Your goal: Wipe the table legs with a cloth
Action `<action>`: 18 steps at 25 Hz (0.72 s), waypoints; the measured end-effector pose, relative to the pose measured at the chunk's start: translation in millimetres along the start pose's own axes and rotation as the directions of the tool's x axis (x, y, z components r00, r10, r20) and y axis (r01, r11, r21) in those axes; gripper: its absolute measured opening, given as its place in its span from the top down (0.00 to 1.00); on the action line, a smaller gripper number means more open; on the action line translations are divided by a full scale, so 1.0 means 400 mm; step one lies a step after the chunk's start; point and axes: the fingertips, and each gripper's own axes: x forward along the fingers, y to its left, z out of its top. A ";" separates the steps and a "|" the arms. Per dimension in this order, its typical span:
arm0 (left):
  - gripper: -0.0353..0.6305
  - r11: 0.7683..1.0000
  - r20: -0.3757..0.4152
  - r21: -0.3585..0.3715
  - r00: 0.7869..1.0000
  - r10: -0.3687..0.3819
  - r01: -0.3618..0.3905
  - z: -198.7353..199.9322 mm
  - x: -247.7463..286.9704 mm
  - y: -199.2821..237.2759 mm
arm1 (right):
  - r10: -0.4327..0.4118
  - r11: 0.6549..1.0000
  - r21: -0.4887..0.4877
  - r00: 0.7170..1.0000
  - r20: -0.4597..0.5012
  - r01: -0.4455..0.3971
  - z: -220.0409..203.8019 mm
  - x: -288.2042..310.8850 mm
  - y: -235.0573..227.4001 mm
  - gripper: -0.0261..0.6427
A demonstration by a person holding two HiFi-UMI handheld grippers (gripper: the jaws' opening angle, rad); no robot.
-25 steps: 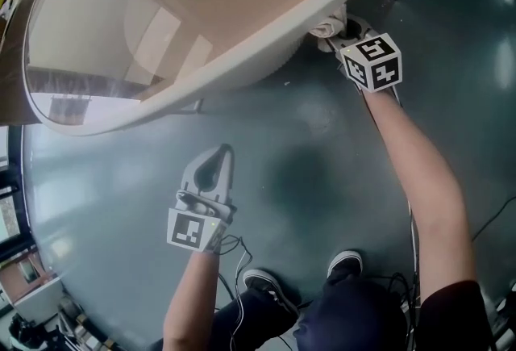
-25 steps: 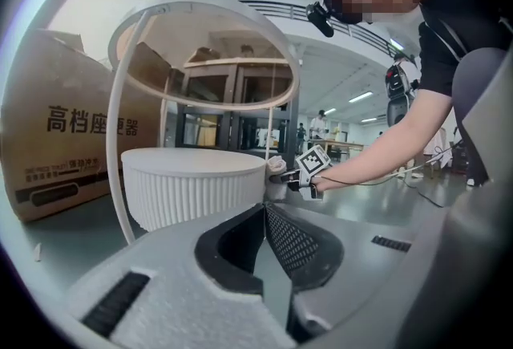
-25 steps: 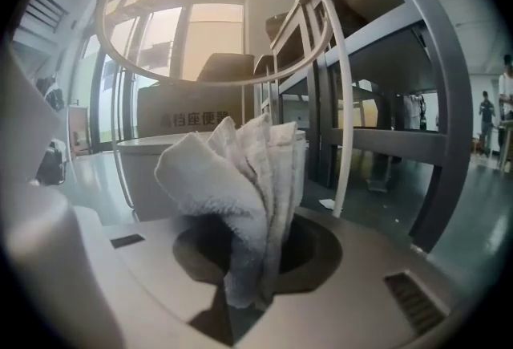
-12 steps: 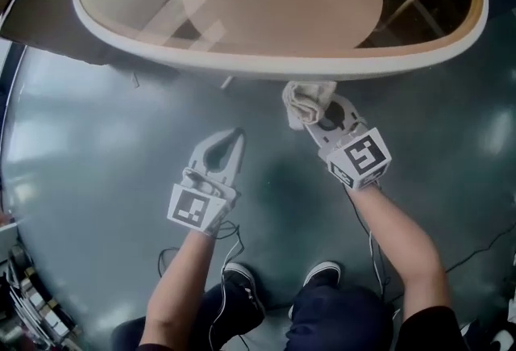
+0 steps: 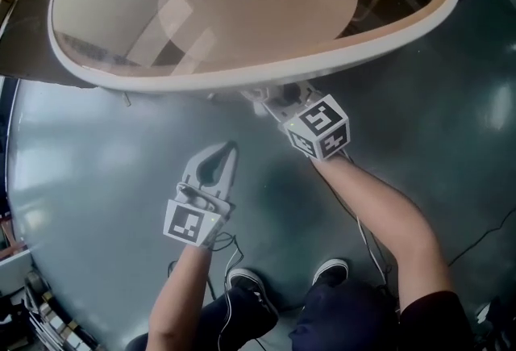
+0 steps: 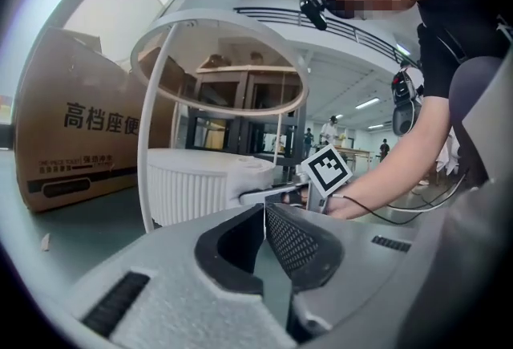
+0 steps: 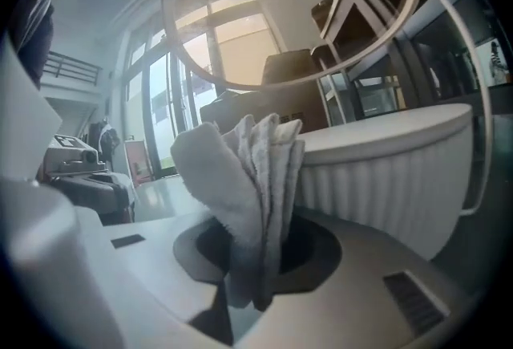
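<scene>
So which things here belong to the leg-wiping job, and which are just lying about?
Job: folded cloth clamped in the right gripper; white table leg; glass-topped table.
Lying about: cardboard box; white ribbed drum under the table; left gripper, shut and empty.

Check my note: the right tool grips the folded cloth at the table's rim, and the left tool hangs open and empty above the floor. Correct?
Not quite. The left tool is shut, not open: the left gripper view shows its jaws pressed together with nothing between them. The rest stands: the right tool grips the folded cloth at the table's rim.
</scene>
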 end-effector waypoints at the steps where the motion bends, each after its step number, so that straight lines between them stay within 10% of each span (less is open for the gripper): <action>1: 0.94 1.000 0.004 -0.001 1.000 -0.005 0.005 -0.001 0.005 -0.003 | -0.009 1.000 -0.011 1.000 0.001 0.009 0.002 -0.029 -0.020 0.84; 18: 0.94 0.996 -0.076 0.029 0.994 -0.083 0.085 -0.053 0.082 -0.095 | -0.236 0.966 -0.117 0.971 -0.038 0.230 -0.041 -0.262 -0.478 0.84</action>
